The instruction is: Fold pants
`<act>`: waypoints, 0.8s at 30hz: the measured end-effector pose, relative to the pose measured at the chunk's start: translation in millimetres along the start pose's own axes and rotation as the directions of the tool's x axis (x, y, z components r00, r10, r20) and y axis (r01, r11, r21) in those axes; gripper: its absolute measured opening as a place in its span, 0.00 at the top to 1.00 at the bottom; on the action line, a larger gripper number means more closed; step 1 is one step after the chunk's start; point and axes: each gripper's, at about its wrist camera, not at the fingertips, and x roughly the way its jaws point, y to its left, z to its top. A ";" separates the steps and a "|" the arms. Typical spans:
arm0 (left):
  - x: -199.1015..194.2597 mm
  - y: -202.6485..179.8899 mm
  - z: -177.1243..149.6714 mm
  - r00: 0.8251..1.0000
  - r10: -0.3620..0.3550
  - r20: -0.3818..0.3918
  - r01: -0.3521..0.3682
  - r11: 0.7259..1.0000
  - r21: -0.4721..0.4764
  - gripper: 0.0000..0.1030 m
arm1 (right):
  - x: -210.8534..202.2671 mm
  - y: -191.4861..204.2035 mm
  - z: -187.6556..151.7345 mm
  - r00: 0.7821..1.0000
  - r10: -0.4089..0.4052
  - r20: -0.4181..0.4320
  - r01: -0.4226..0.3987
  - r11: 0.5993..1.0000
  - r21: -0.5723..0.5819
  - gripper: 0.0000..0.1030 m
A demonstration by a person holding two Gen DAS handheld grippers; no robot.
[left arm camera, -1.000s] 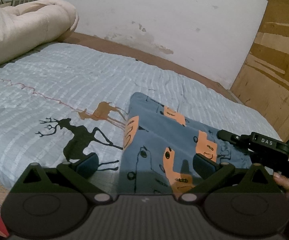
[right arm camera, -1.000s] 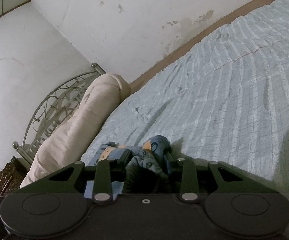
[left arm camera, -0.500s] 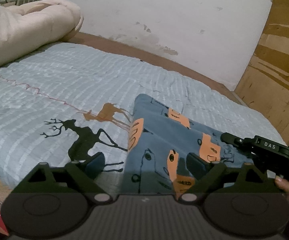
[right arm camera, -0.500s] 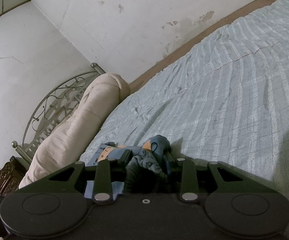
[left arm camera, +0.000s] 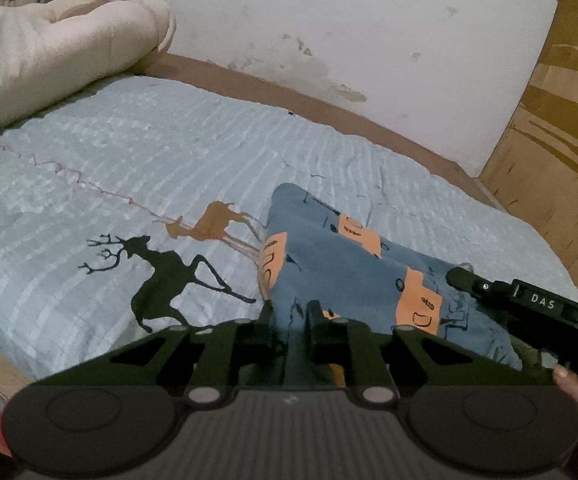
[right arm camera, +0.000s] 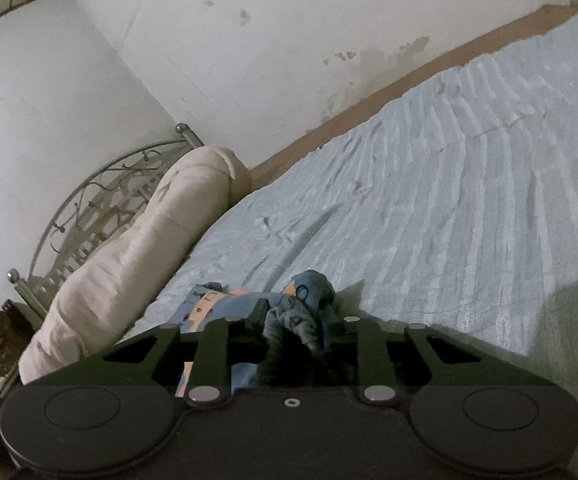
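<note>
Left wrist view: the blue pants (left arm camera: 341, 276), patterned with orange patches, lie on the pale blue bedspread (left arm camera: 169, 168), just right of the black deer print (left arm camera: 165, 276). Their long axis runs away from the left hand-held gripper (left arm camera: 289, 320) toward the far wall (left arm camera: 329, 20), tilting slightly left. This hand-held gripper has just been closing, and its jaws now pinch the near left edge of the pants, with a fold of cloth between the pads. To the right of that edge, the right hand-held gripper (left arm camera: 455, 276) reaches in over the other near corner, a fingertip of the person's hand (left arm camera: 573, 384) showing beneath it.

In the right wrist view, the right hand-held gripper (right arm camera: 295, 316) is clenched on a bunched handful of the same pants (right arm camera: 305, 292), its jaws having just tightened a little. Both hands hold the near end, so I judge the coming move to be carrying that end up and away along the long axis.

The bedspread beyond the pants looks free. The rolled cream quilt (left arm camera: 49, 52) lies well away by the metal headboard (right arm camera: 101, 204), and a wooden panel (left arm camera: 561, 152) stands off to the right of the pants; neither seems to stand in the way.
</note>
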 end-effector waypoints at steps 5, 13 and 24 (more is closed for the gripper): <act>-5.9 -7.7 10.7 1.000 -0.006 0.011 0.006 0.999 0.034 0.87 | -6.1 13.8 7.2 1.000 -0.014 0.013 0.015 0.999 -0.049 0.82; -2.4 -24.0 40.2 0.998 -0.014 0.069 0.009 0.997 0.076 0.87 | -4.3 35.6 34.4 0.999 -0.011 0.035 0.016 0.989 -0.146 0.84; 44.5 -27.0 95.1 0.989 0.002 0.151 -0.015 0.996 0.084 0.87 | 34.5 53.8 95.4 0.990 -0.038 0.139 0.059 0.987 -0.152 0.84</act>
